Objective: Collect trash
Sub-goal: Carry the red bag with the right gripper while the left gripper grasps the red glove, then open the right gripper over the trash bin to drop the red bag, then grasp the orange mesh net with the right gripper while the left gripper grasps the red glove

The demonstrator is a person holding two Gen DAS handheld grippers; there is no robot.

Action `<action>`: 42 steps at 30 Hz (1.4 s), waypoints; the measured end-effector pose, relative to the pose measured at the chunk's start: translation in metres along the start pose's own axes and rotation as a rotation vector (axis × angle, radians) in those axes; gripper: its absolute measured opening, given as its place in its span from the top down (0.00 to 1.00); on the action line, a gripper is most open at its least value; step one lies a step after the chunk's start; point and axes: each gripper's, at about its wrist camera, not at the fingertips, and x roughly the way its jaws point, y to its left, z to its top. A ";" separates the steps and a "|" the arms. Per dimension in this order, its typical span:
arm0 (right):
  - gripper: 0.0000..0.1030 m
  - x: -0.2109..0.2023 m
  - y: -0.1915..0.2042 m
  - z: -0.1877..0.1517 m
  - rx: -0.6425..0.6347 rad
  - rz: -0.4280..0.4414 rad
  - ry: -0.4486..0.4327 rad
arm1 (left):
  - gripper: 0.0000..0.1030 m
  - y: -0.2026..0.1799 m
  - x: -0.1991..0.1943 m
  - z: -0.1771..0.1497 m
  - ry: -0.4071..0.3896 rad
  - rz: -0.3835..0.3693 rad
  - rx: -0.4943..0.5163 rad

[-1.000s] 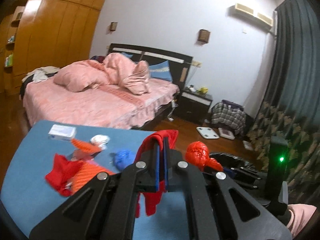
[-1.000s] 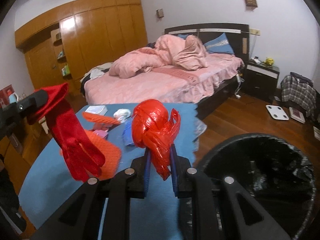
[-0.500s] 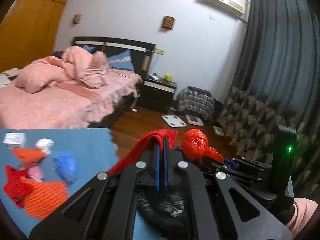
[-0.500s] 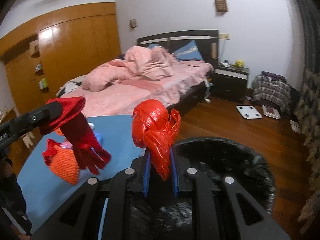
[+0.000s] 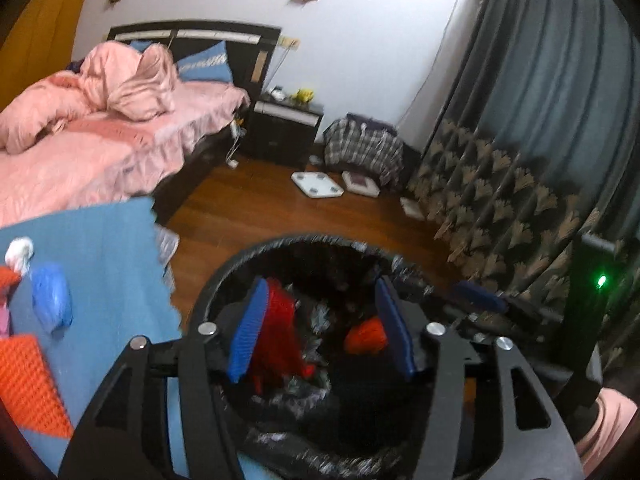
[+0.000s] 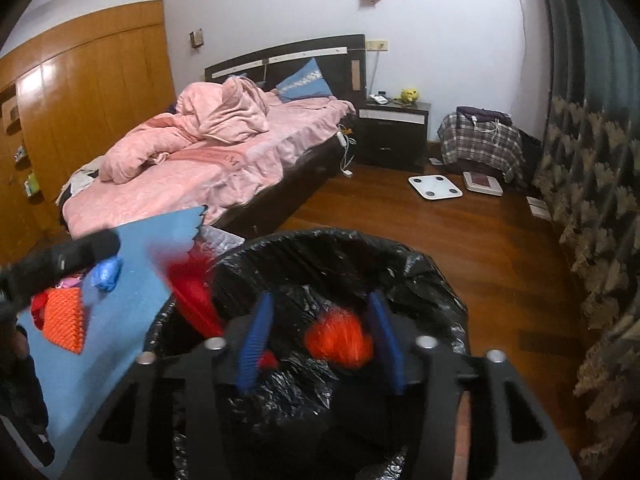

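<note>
Both tools hang over the black-lined trash bin (image 5: 224, 280), and we see each with its blue pads spread apart and nothing pressed between them. Our left tool (image 5: 320, 320) has just been opening its jaws; the red glove (image 5: 280, 332) sits below the left pad inside the bin, free of the grip. Our right tool (image 6: 320, 340) has just been opening too, and the red crumpled bag (image 6: 340, 340) shows blurred between its parted pads, down in the bin's black liner. In the right wrist view the glove appears as a red streak at the bin's near-left rim, beneath the dark tip of the left tool.

Just left of the bin lies the tabletop (image 5: 112, 240) under a blue cover, its jagged corner beside the bin's rim. Near that corner we find a blue crumpled wad (image 5: 52, 300), a white crumpled wad (image 5: 19, 252) close behind it, and an orange textured piece (image 5: 28, 384) toward the tabletop's near edge.

Beyond the bin we see wooden floor (image 6: 460, 248), with a white scale (image 6: 435, 187) lying on it. Farther off stand the bed (image 6: 208, 176) with pink bedding, a dark nightstand (image 6: 394, 136) and a plaid bag (image 6: 480, 140) against the far wall.
</note>
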 end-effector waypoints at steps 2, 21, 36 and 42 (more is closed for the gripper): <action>0.32 0.001 0.003 0.000 0.000 0.001 -0.006 | 0.43 0.009 -0.001 -0.007 0.019 0.022 -0.008; 0.06 0.034 0.189 0.000 -0.152 0.316 -0.021 | 0.22 0.157 -0.150 -0.072 -0.112 0.570 -0.117; 0.11 0.092 0.329 -0.058 -0.327 0.424 0.092 | 0.22 0.243 -0.185 -0.110 -0.109 0.745 -0.218; 0.46 0.107 0.344 -0.068 -0.385 0.446 0.171 | 0.22 0.253 -0.176 -0.124 -0.095 0.748 -0.242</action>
